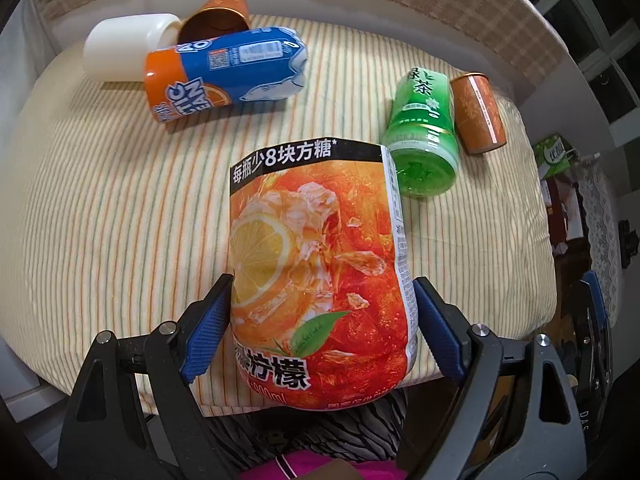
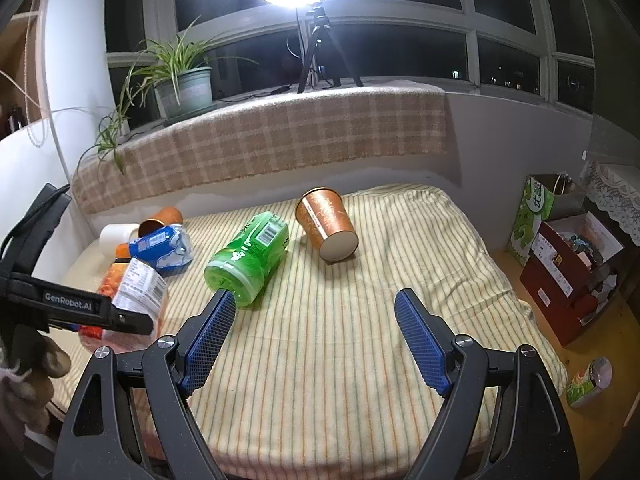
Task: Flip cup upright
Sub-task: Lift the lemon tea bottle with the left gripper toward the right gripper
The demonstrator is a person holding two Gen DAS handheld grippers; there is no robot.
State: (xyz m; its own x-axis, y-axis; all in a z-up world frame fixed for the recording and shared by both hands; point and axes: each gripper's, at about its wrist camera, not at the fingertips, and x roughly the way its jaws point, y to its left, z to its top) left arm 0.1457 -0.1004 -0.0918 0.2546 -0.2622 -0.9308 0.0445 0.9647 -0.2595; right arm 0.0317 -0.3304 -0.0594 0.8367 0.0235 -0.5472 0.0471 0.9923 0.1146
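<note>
My left gripper [image 1: 322, 312] is shut on an orange lemon-tea cup [image 1: 316, 264] cut from a bottle, its blue pads pressing both sides near the striped cloth's [image 1: 120, 220] front edge. The same cup shows in the right wrist view [image 2: 128, 288] inside the left gripper [image 2: 100, 312]. My right gripper [image 2: 314, 332] is open and empty above the cloth [image 2: 340, 360]. A green cup [image 2: 248, 264] lies on its side just beyond its left finger. A brown paper cup [image 2: 326, 224] lies tipped further back.
At the back left lie a white cup [image 1: 120, 48], a brown cup [image 1: 216, 16] and a blue-orange cup [image 1: 224, 72]. The green cup [image 1: 424, 132] and brown cup [image 1: 478, 112] lie at the right. Boxes [image 2: 568, 264] and a can [image 2: 588, 380] sit right of the bed.
</note>
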